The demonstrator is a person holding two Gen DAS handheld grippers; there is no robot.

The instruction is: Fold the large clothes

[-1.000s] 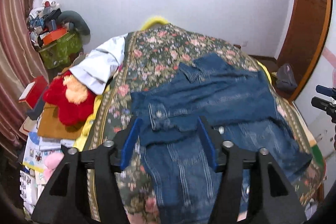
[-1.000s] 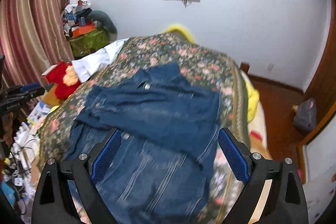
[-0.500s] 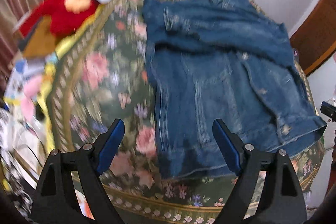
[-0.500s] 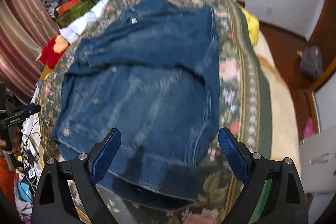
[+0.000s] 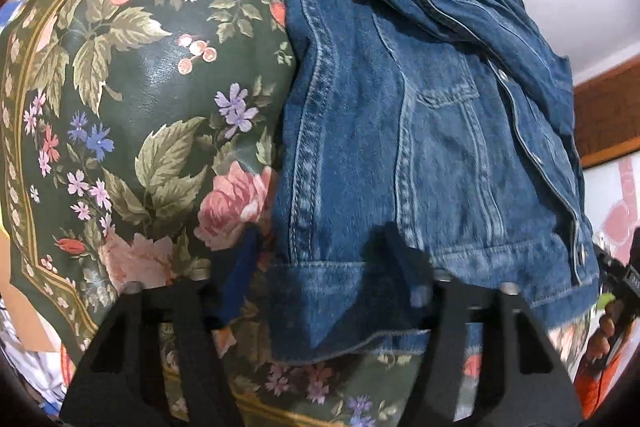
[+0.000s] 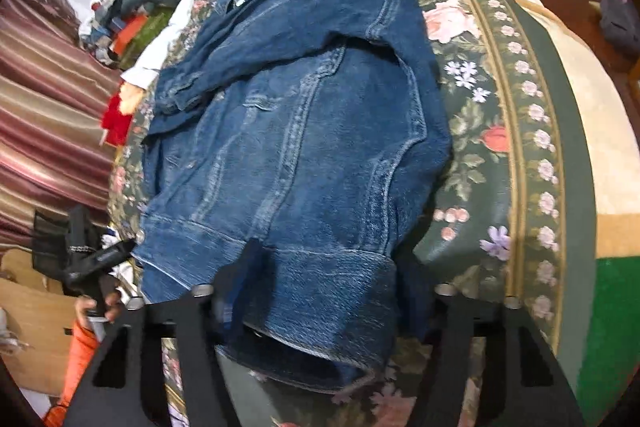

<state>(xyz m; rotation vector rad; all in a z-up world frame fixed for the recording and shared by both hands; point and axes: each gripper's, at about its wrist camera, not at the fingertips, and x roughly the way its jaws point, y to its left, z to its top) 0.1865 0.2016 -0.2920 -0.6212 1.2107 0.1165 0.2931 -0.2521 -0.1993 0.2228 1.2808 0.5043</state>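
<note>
Bedroom, floral bedspread (image 5: 132, 75) over bed, striped curtain (image 6: 44, 107) at 9 o'clock in right view. Denim jacket (image 6: 304, 131) lies across spread, sleeves folded over chest, hem toward grippers. Left gripper (image 5: 320, 267) spread wide, straddling hem corner at 6 o'clock, not clenched. Right gripper (image 6: 324, 279) likewise parted around opposite hem corner; contact unclear. Judgement: denim heavy, stiff, non-slippery, holds crease; best pinched at thick hem band corners. Red plush toy (image 6: 116, 119) beyond bed edge.
</note>
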